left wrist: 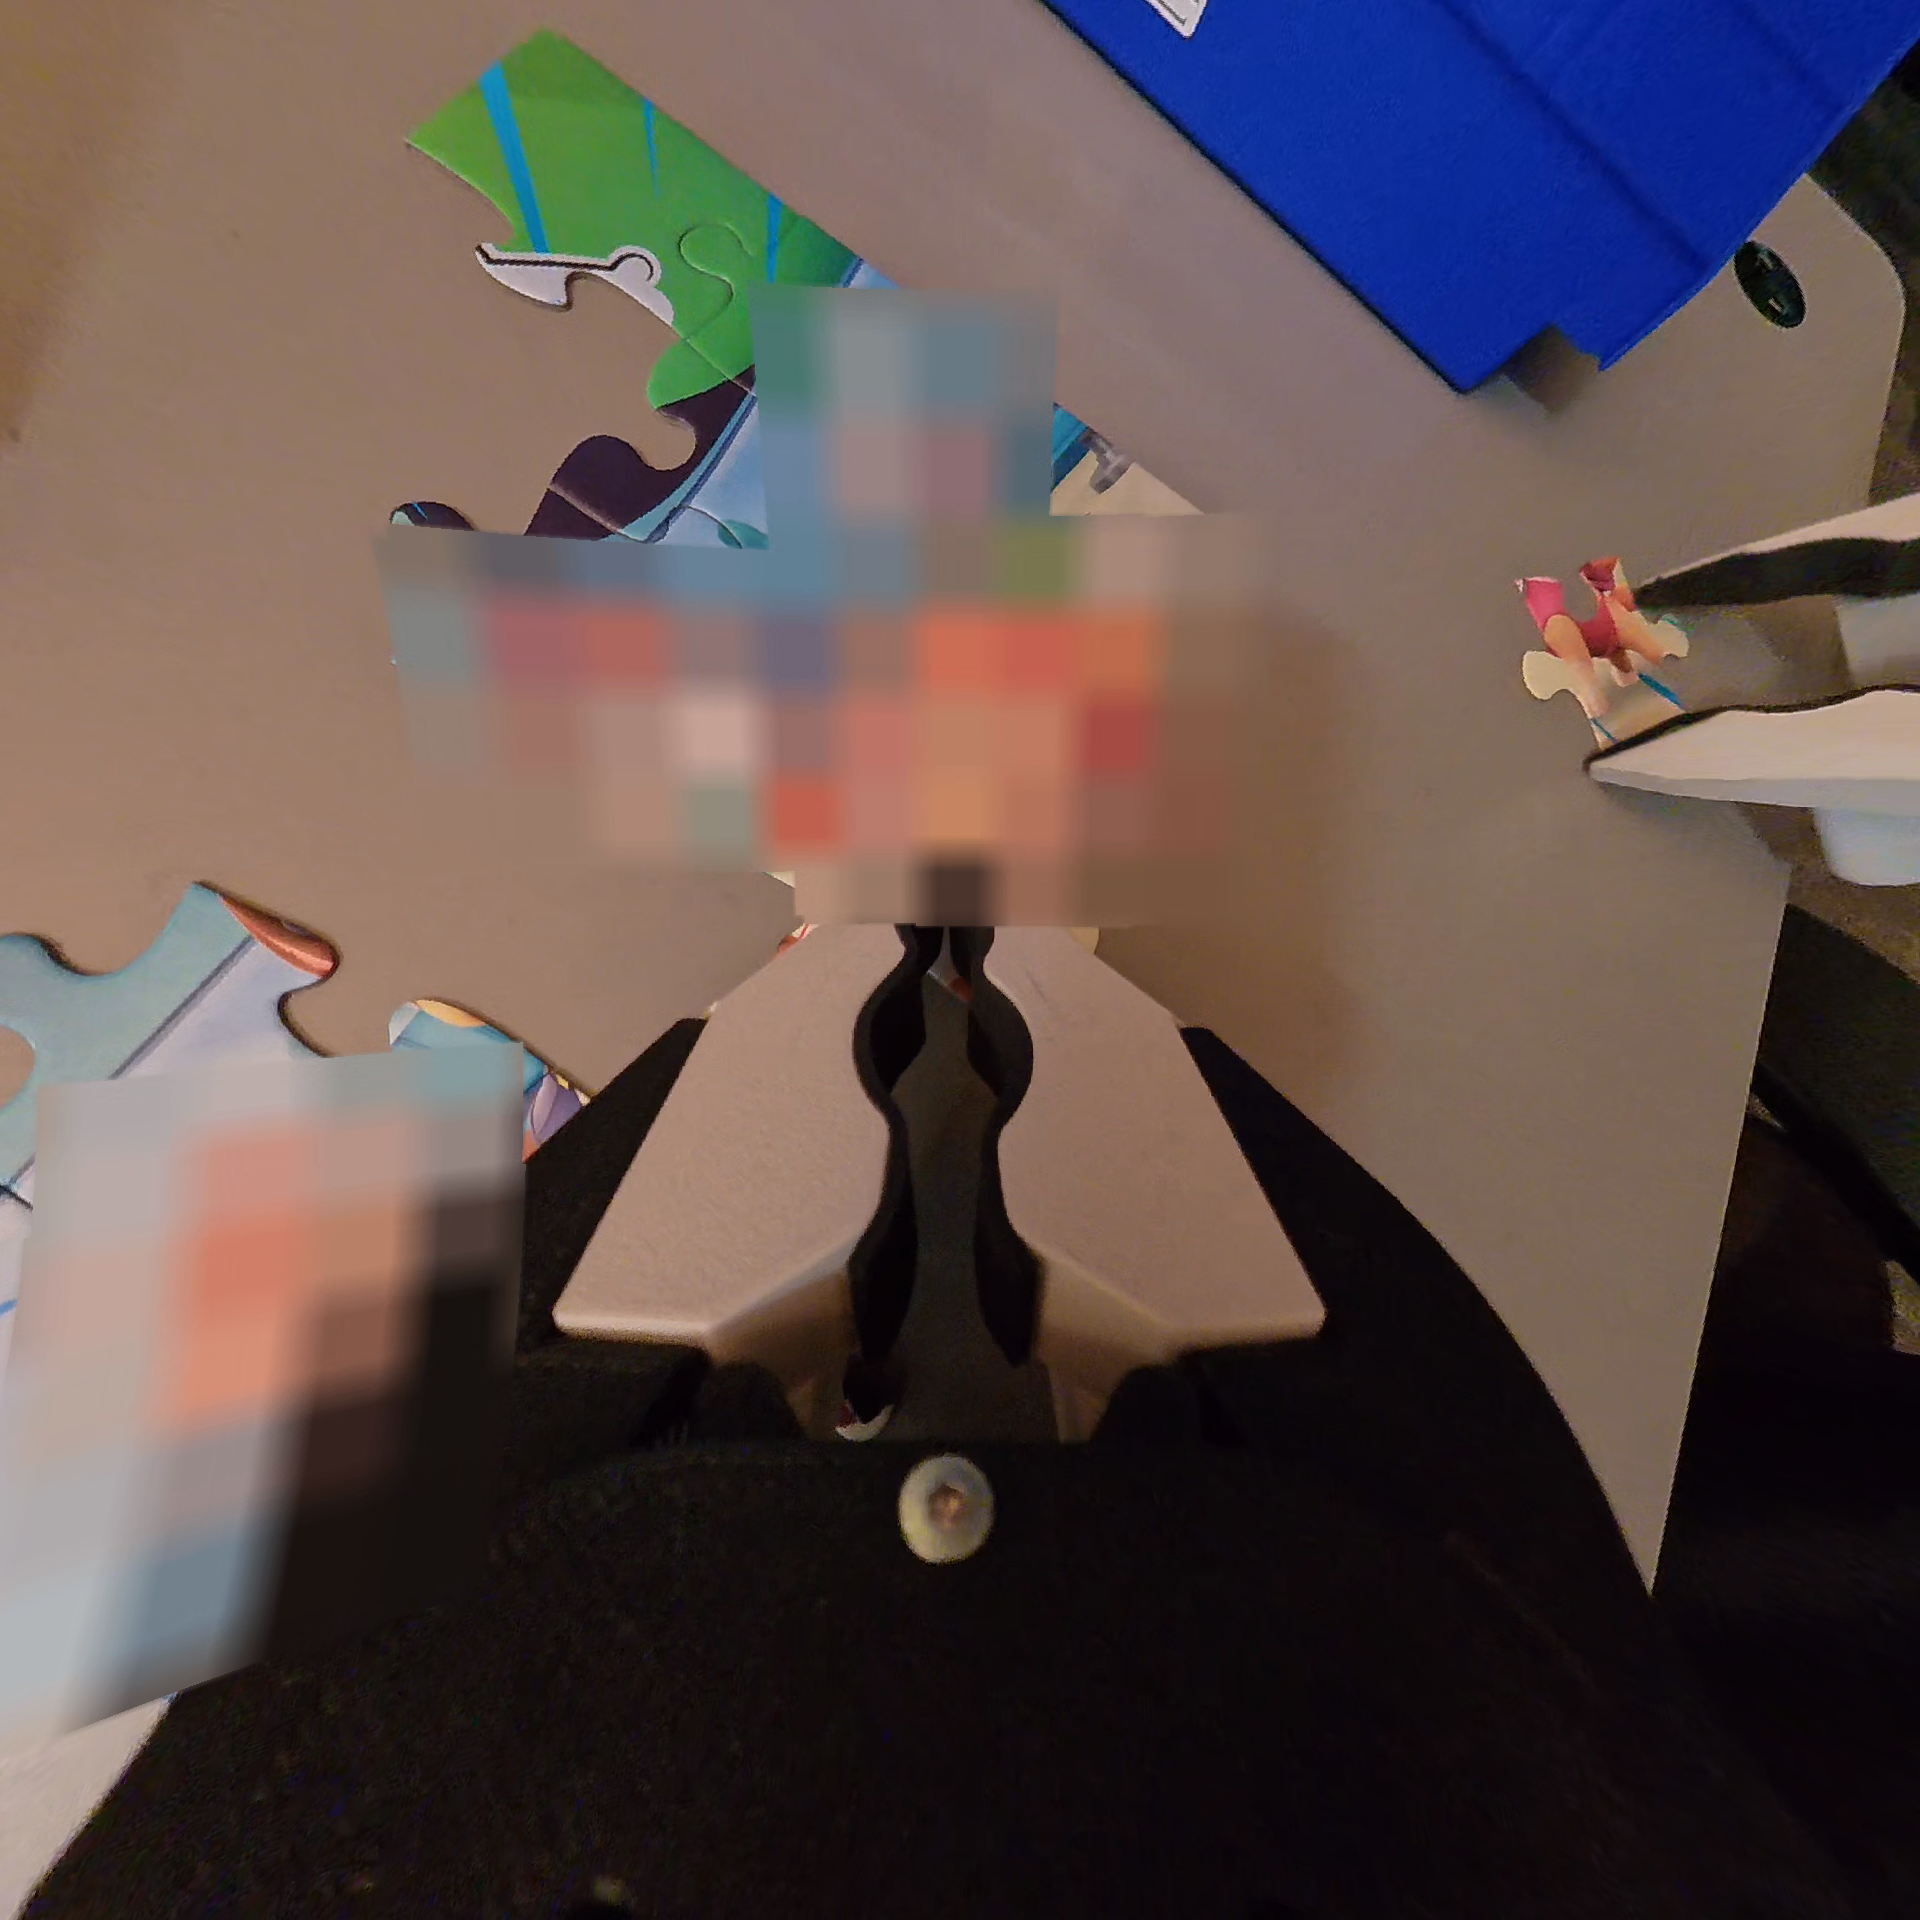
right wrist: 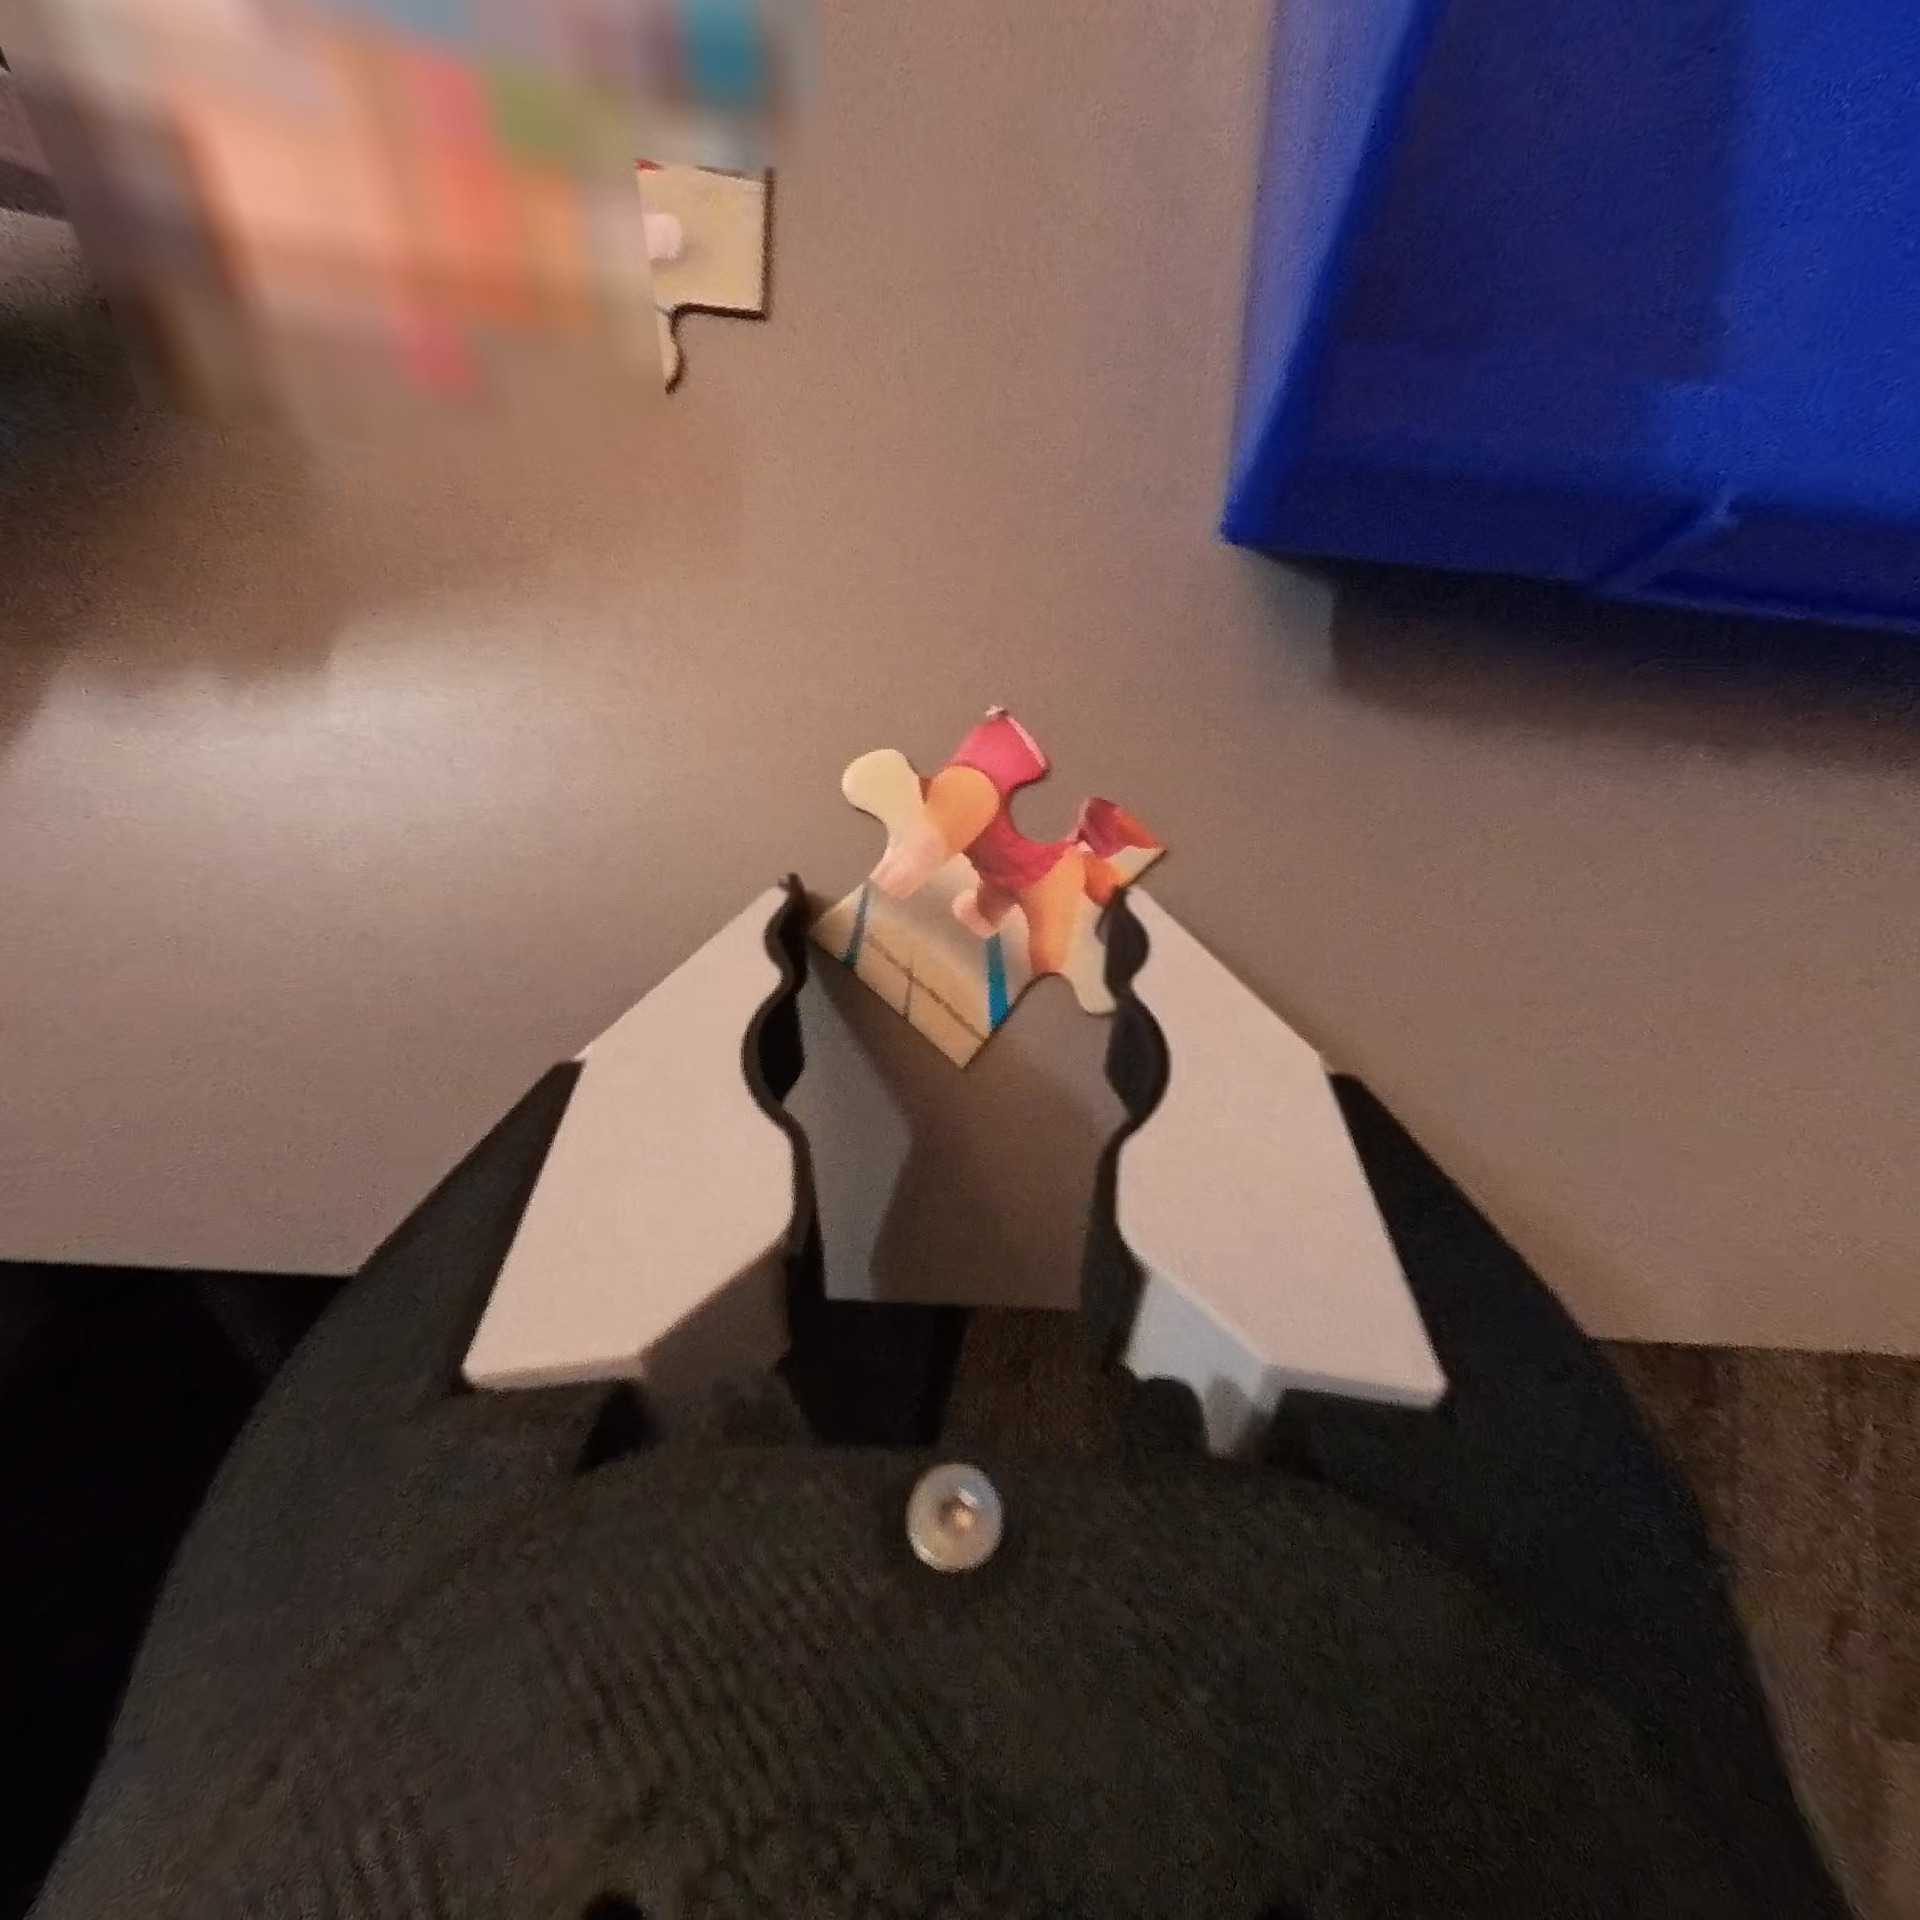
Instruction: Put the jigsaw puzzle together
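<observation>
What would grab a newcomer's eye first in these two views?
The bright pink and orange puzzle piece lying on the grey table between the open right gripper's fingers. Next, the big blue box at the far right, then the half-built puzzle ahead of the left gripper.

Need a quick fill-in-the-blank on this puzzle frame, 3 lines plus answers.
1. The right gripper has its fingers ____, a loose puzzle piece lying between the tips.
2. The box on the table is ____ in colour.
3. The joined puzzle section has a ____ corner farthest from the left gripper.

Answers: open; blue; green
</observation>
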`<state>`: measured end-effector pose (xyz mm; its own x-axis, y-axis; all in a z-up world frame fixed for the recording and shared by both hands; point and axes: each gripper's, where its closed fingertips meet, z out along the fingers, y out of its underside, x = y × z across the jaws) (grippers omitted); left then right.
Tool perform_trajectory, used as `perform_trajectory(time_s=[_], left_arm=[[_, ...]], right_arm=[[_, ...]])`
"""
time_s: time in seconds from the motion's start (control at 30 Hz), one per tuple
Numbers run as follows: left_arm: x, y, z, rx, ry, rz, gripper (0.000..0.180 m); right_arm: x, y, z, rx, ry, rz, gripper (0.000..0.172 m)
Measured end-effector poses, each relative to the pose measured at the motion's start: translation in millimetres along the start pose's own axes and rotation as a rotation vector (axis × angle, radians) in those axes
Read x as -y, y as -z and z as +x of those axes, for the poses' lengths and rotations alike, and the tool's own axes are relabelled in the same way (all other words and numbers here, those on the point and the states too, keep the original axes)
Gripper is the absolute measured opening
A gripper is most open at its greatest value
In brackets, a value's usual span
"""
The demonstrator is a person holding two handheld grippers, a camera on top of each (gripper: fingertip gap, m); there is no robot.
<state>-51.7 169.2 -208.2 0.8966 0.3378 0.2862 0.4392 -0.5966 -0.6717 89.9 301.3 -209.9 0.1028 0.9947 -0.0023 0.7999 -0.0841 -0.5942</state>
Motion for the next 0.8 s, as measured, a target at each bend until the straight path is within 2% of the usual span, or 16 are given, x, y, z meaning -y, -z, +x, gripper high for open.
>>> perform_trajectory(time_s=[0.17,0.33,0.57,0.8], left_arm=[[-0.3,0.2,0.0,0.010,-0.013,-0.003,0.000],[-0.2,0.3,0.0,-0.010,0.004,0.004,0.000],[-0.3,0.4,0.1,-0.016,0.009,0.006,0.000],[-0.3,0.3,0.2,-0.023,0.016,0.008,0.000]], right_arm=[[19.9,-12.0,-51.5,0.154,0.108,0.076,0.035],[43.4,-29.3,-95.3,0.259,0.244,0.121,0.032],[66.0,-45.6,-105.1,0.276,0.263,0.140,0.032],[71.4,-49.7,-103.5,0.246,0.238,0.139,0.034]])
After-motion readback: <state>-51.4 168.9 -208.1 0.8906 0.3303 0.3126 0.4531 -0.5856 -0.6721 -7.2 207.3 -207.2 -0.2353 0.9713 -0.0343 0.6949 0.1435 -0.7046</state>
